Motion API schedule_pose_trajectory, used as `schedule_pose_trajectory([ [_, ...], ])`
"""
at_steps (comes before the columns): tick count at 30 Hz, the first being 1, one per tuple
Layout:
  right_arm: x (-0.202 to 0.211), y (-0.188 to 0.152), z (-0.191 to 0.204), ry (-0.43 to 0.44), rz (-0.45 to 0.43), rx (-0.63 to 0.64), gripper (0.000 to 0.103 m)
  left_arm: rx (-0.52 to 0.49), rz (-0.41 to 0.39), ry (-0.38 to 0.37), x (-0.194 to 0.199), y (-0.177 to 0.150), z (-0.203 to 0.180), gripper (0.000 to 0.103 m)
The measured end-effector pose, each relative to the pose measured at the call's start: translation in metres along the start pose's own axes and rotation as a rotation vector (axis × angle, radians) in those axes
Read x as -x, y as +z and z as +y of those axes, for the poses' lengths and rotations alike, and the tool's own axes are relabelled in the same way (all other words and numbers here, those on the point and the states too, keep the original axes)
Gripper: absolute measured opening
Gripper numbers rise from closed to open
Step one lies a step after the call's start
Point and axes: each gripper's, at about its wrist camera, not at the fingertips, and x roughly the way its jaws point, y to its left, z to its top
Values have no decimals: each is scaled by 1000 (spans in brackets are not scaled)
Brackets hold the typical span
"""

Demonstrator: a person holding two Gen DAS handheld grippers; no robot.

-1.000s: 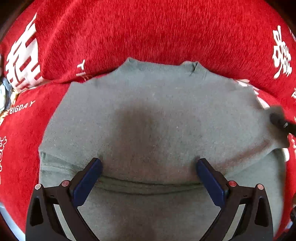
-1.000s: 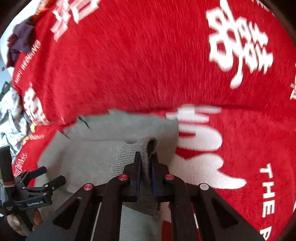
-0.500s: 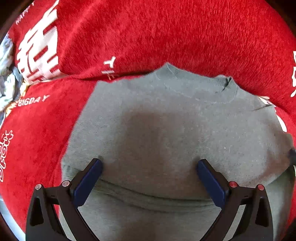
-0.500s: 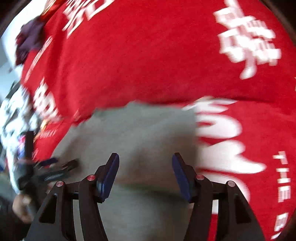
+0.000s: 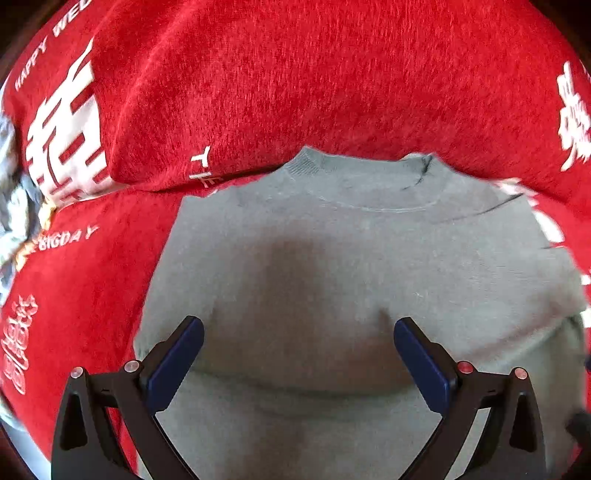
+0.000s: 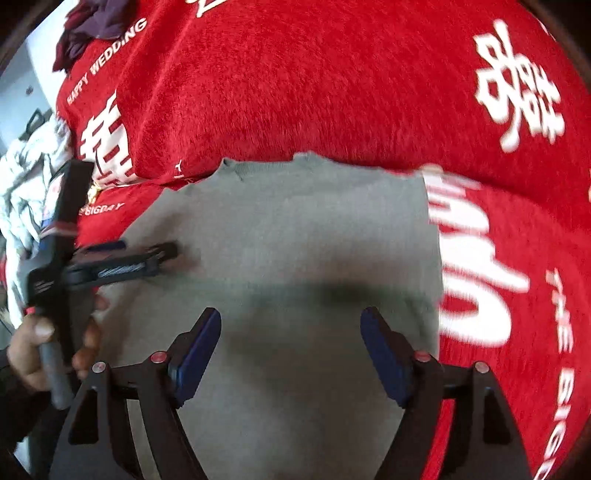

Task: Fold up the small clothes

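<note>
A small grey-green sweater point(image 5: 351, 258) lies flat on a red blanket, collar point(image 5: 369, 181) at the far side, with both sleeves folded in over the body. It also shows in the right wrist view point(image 6: 303, 236). My left gripper point(image 5: 297, 336) is open and empty just above the sweater's lower middle. It also shows from the side at the left of the right wrist view point(image 6: 147, 251). My right gripper point(image 6: 290, 328) is open and empty over the sweater's right half, near its folded right edge.
The red blanket point(image 5: 295, 81) with white lettering covers the whole surface. A pile of pale clothes point(image 6: 26, 184) lies at the far left and a dark purple garment point(image 6: 92, 26) at the far back left.
My right gripper let go of the sweater's sleeve cuff, opened, and drew back. The sleeve now lies folded over the body. My left gripper stayed open and shifted left a little.
</note>
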Motion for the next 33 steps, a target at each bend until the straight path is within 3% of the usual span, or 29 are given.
schedule_pose_trajectory([
  [1,1,-5,0,-1,14,-9,81,18,50,15,-13,2,6,103],
  [3,4,-16,0,-19,46,-3,81,151,57,-84,-21,1,35,103],
  [10,10,-27,4,-38,61,0,81,184,14,-54,-10,11,66,103],
  [12,7,-24,8,-40,68,4,81,245,110,-39,-34,14,83,103],
  [13,7,-24,10,-40,69,6,81,275,141,-77,-41,12,89,103],
  [14,8,-23,14,-37,66,11,81,318,142,-117,-42,9,98,103],
  [16,11,-24,22,-26,57,36,81,344,132,-93,-29,0,106,103],
  [19,5,-34,33,-20,82,78,82,337,93,-127,0,-31,103,103],
  [21,-9,-49,39,-24,136,98,82,259,115,-129,15,-63,87,103],
  [23,-9,-65,46,-68,124,160,82,138,81,-73,35,-94,66,103],
  [25,-4,-79,55,-107,140,239,84,88,29,-39,53,-116,57,103],
  [28,13,-106,56,-132,170,305,86,119,35,-56,69,-146,64,103],
  [30,28,-125,47,-143,185,313,86,144,81,-74,74,-164,71,103],
  [33,47,-153,34,-175,217,342,86,104,78,-46,88,-181,72,103],
])
